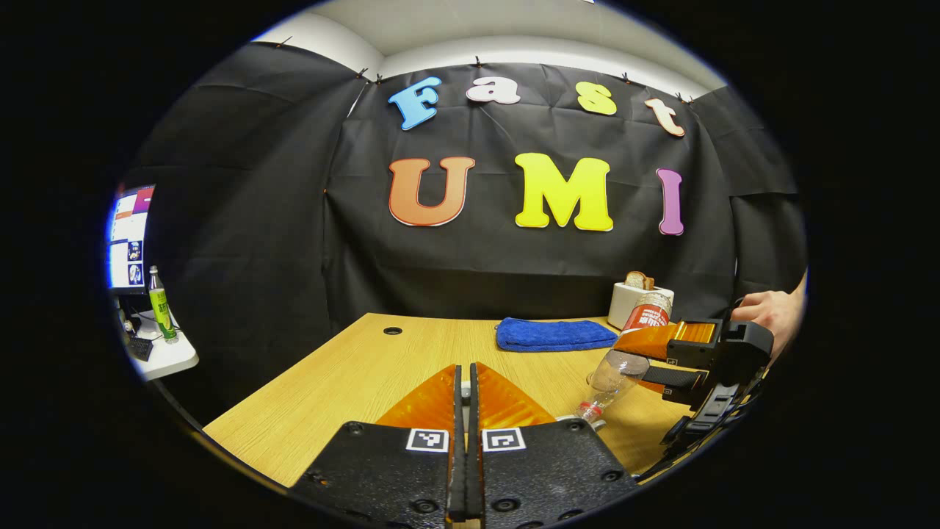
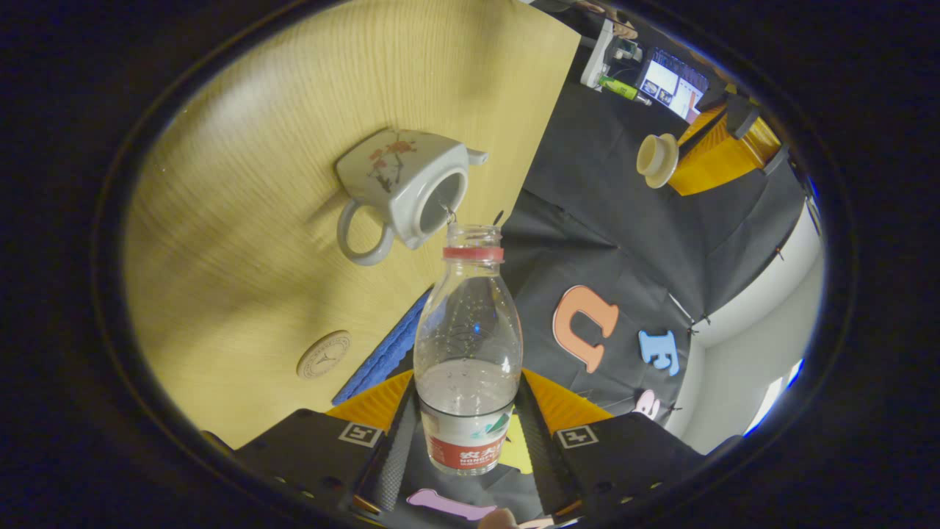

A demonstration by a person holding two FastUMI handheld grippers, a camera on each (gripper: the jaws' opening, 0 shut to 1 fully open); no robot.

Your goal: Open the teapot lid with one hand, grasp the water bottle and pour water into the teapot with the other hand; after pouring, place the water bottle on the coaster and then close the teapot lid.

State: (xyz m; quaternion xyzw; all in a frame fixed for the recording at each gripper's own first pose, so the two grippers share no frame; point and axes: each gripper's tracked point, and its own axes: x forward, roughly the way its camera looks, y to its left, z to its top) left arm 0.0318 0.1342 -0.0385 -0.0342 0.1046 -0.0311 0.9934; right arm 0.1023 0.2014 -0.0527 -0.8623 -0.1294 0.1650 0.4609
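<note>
Left claw (image 2: pixel 679 158) is pinching the teapot lid (image 2: pixel 656 159), lifted clear of the teapot (image 2: pixel 400 192). Right claw (image 2: pixel 470 419) is pinching the water bottle (image 2: pixel 468 345), tipped mouth-down over the opening; keeping the neck centred should avoid spills. The coaster (image 2: pixel 324 354) is lying nearby on the wooden surface (image 2: pixel 257 294), black cloth walling it.

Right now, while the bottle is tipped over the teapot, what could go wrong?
1. The bottle mouth sits at the edge of the teapot opening, so water could splash onto the table.
2. The right gripper holds the bottle low near its label; it might slip while tilted.
3. The left gripper holds the lid off beyond the table's edge; dropped there, it could break.
</note>
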